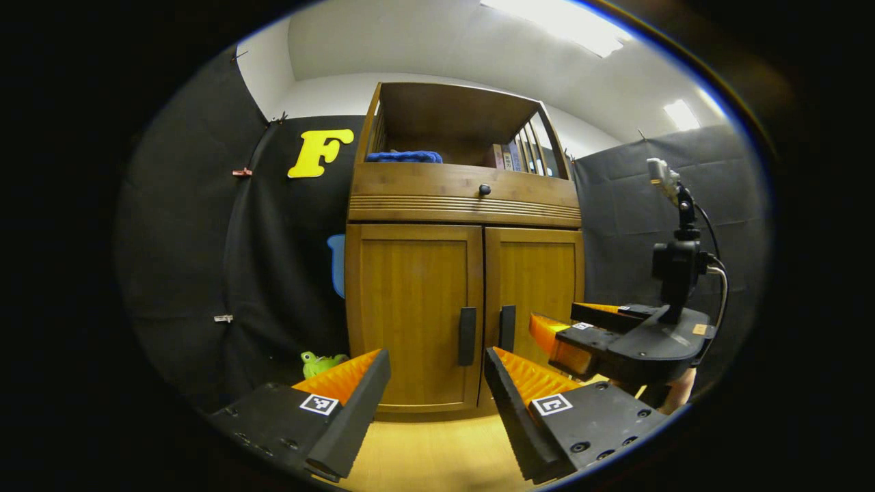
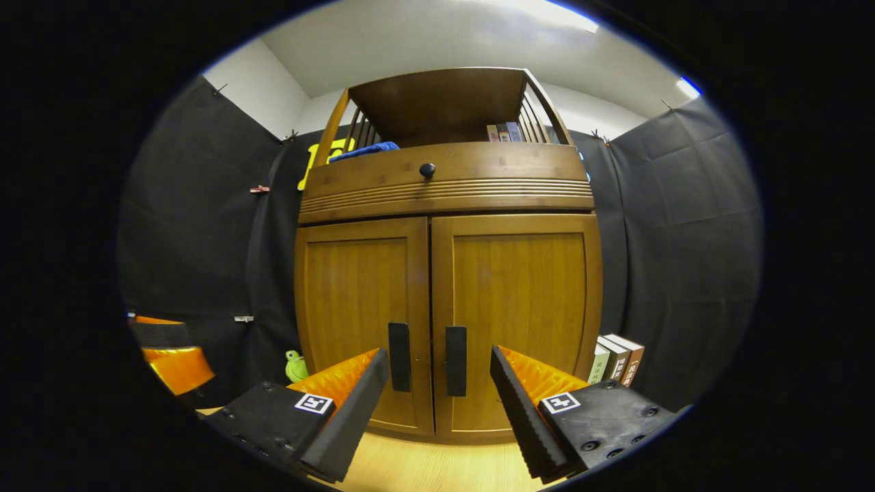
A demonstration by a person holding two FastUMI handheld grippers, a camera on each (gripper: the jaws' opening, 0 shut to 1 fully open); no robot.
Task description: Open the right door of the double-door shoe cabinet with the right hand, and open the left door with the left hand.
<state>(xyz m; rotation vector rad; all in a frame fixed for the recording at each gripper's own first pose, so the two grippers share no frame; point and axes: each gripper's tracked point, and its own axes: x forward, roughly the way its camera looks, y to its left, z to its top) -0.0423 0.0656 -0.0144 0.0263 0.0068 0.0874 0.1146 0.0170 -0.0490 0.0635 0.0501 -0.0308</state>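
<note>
Left gripper (image 1: 437, 383), right gripper (image 2: 439, 383): black bodies, orange ribbed jaws, square tags.

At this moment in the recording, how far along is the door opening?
Nothing is done: the right door and left door are both shut. In hand: the right gripper hangs open before the right handle; the left gripper is open, farther back. Both doors remain.

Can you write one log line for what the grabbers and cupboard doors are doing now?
left gripper: open, off cabinet | right gripper: open, facing handles | left door: closed | right door: closed
</note>
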